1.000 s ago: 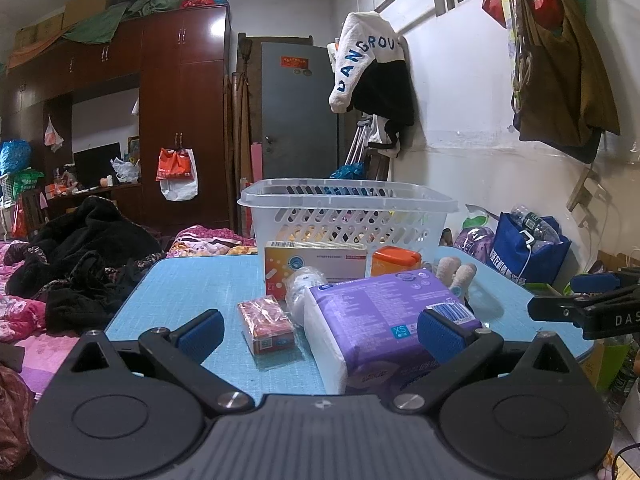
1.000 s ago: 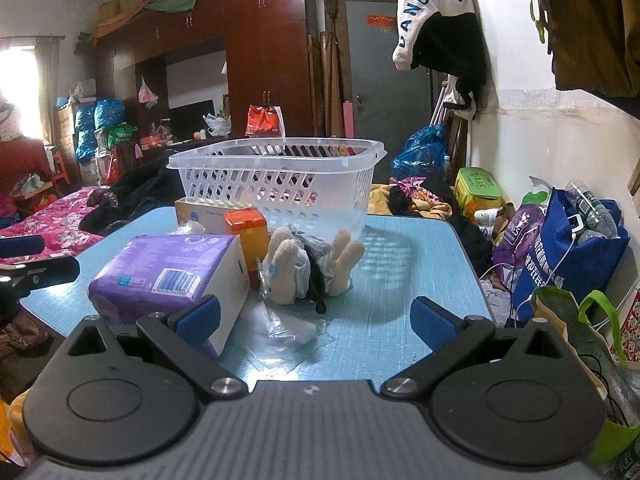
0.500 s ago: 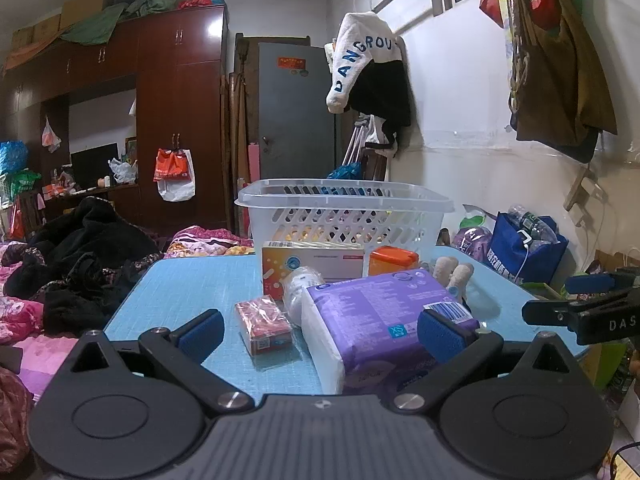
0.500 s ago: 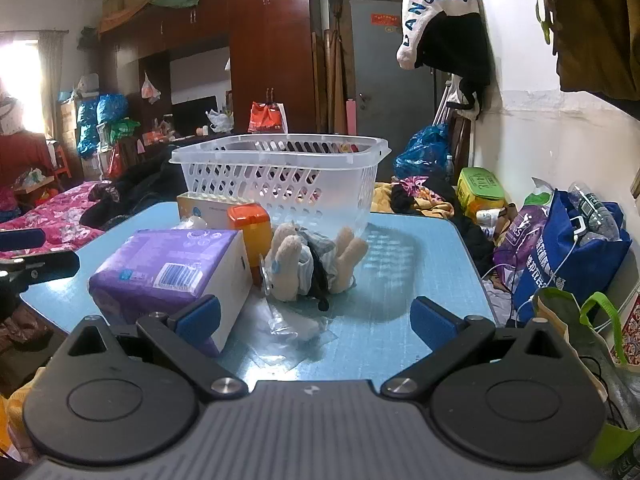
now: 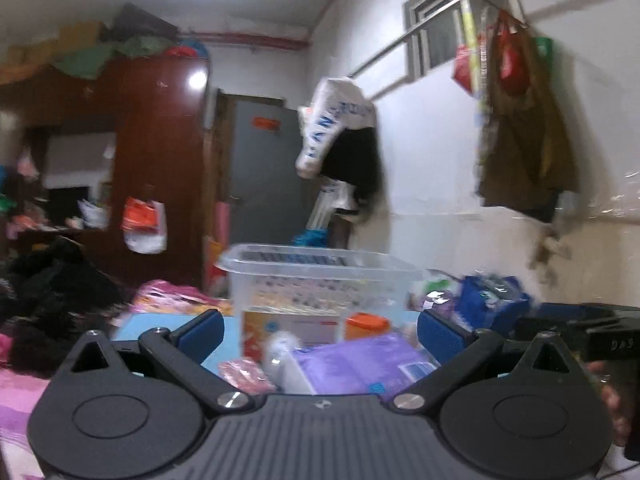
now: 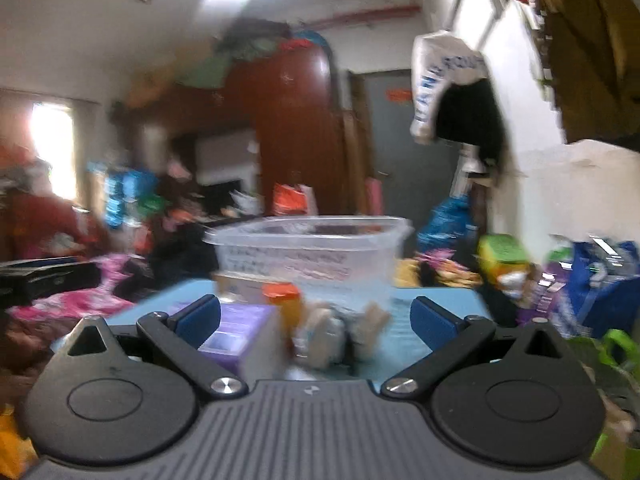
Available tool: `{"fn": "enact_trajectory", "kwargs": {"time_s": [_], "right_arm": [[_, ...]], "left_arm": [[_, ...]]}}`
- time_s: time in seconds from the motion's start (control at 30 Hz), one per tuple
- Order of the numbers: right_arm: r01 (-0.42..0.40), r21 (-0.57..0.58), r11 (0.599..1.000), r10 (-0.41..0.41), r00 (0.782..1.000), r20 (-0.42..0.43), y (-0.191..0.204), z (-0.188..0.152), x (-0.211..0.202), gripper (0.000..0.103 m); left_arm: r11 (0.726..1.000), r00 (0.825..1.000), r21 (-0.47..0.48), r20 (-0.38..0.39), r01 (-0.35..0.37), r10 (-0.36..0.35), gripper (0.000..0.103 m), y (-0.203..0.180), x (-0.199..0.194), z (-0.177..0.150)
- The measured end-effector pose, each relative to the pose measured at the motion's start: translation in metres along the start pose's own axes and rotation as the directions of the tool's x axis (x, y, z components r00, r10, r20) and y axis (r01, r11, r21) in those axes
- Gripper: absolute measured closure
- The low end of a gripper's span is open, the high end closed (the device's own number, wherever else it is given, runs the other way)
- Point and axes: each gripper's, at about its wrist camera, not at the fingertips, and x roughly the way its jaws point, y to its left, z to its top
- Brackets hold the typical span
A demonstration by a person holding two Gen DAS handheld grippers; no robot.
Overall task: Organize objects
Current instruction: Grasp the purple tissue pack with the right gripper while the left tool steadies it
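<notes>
1. Both views blurred. Left gripper (image 5: 320, 332) jaws spread wide, nothing between them.
2. Right gripper (image 6: 316, 320) likewise wide apart, empty.
3. Purple pack (image 5: 360, 364) lies on blue table (image 5: 132, 324), near side of white basket (image 5: 320, 276).
4. Orange-lidded jar (image 6: 282, 300) just beside the pack, in front of the basket.

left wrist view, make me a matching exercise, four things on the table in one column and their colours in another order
Things:
1. basket
2. wrapped pack
3. small jar lid
4. table

Colours:
a. orange
b. light blue
c. clear white
d. purple

Pairs: 1-c, 2-d, 3-a, 4-b
</notes>
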Motion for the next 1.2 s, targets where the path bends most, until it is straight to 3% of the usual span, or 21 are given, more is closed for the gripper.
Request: {"fn": "enact_trajectory", "kwargs": {"time_s": [0.17, 0.33, 0.47, 0.67, 0.97, 1.1, 1.2], "right_arm": [[-0.034, -0.042, 0.999, 0.029, 0.993, -0.113, 0.01, -0.003, 0.02, 0.0], [-0.058, -0.085, 0.995, 0.046, 0.99, -0.135, 0.015, -0.015, 0.035, 0.0], [-0.121, -0.081, 0.989, 0.11, 0.986, -0.129, 0.022, -0.018, 0.034, 0.004], [-0.122, -0.089, 0.989, 0.108, 0.983, -0.149, 0.025, -0.02, 0.04, 0.01], [-0.14, 0.018, 0.99, 0.142, 0.977, -0.158, -0.002, -0.01, 0.038, 0.01], [-0.169, 0.067, 0.983, 0.178, 0.97, -0.164, -0.003, -0.003, 0.045, 0.01], [-0.149, 0.05, 0.988, 0.156, 0.972, -0.178, 0.002, -0.001, 0.054, 0.013]], "left_arm": [[1.0, 0.992, 0.004, -0.122, -0.027, 0.027, 0.0, 0.004, 0.02, -0.009], [0.999, 0.985, -0.049, -0.169, 0.005, -0.013, 0.004, 0.014, 0.033, -0.014], [0.998, 0.979, -0.058, -0.202, 0.03, -0.041, 0.01, 0.016, 0.043, -0.013], [0.996, 0.958, -0.068, -0.274, 0.065, -0.081, 0.02, 0.016, 0.068, -0.016], [0.983, 0.952, -0.03, -0.246, 0.183, -0.184, 0.02, 0.016, 0.051, -0.025], [0.98, 0.948, -0.065, -0.25, 0.188, -0.198, 0.02, 0.021, 0.059, -0.023], [0.978, 0.945, -0.092, -0.255, 0.187, -0.204, 0.024, 0.023, 0.064, -0.022]]}}
